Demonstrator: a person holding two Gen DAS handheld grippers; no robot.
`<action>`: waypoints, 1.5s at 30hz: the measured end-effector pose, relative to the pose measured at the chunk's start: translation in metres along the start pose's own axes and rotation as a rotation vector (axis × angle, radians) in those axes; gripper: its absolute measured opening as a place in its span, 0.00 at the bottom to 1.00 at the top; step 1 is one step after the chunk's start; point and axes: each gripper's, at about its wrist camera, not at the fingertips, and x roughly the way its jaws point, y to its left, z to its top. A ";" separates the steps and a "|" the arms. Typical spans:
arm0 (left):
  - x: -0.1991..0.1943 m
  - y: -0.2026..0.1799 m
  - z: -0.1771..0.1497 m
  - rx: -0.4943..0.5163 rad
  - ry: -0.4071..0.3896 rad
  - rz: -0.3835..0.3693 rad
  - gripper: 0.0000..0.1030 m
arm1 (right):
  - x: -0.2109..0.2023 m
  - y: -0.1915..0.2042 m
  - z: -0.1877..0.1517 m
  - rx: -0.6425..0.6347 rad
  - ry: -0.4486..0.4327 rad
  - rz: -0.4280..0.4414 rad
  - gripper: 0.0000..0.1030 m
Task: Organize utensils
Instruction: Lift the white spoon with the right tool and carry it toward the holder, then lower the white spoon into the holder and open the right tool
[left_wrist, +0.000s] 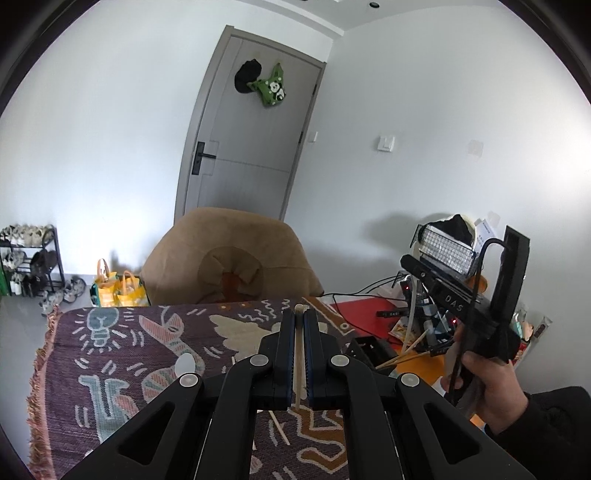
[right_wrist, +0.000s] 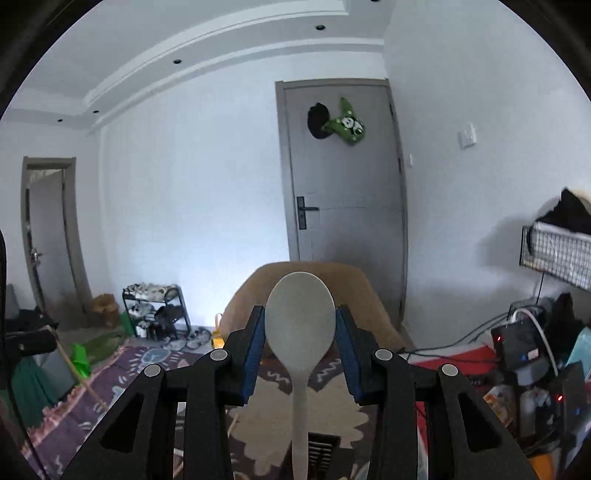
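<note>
The left black two-finger gripper (left_wrist: 299, 321) is closed on a pale wooden chopstick (left_wrist: 299, 354), which stands clamped lengthwise between the blue-lined pads with its blunt end poking past the fingertips. Below it lies the patterned purple woven blanket with a fringed edge (left_wrist: 122, 354), and on that a second thin wooden chopstick (left_wrist: 279, 427) lies flat and slanted, just under the jaws. A white spoon (left_wrist: 184, 363) lies on the blanket left of the gripper.

The right black two-finger gripper (right_wrist: 300, 325) is closed on a pale grey plastic spoon (right_wrist: 300, 317): the bowl sits squeezed between the two blue pads, facing the camera, with the handle running down toward the lens. In the left wrist view a hand (left_wrist: 484, 384) in a dark sleeve holds this tool up off to the right.

A black wire mesh basket (right_wrist: 557, 258) hangs on the right wall with dark cloth and white material in it. A black shoe rack (right_wrist: 157, 310) by the far wall holds pairs of shoes. Two yellow tote bags (left_wrist: 116, 288) stand beside the tan fabric armchair (left_wrist: 229, 254); their contents cannot be seen
</note>
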 end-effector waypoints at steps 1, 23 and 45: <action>0.002 0.000 0.000 -0.001 0.004 -0.001 0.04 | -0.001 -0.005 -0.002 0.006 0.002 0.002 0.37; 0.023 -0.004 -0.003 -0.021 0.015 -0.047 0.04 | -0.007 -0.011 -0.008 -0.078 0.149 0.014 0.37; 0.056 -0.077 0.038 0.089 -0.039 -0.126 0.04 | -0.066 -0.071 -0.010 0.140 0.185 0.001 0.78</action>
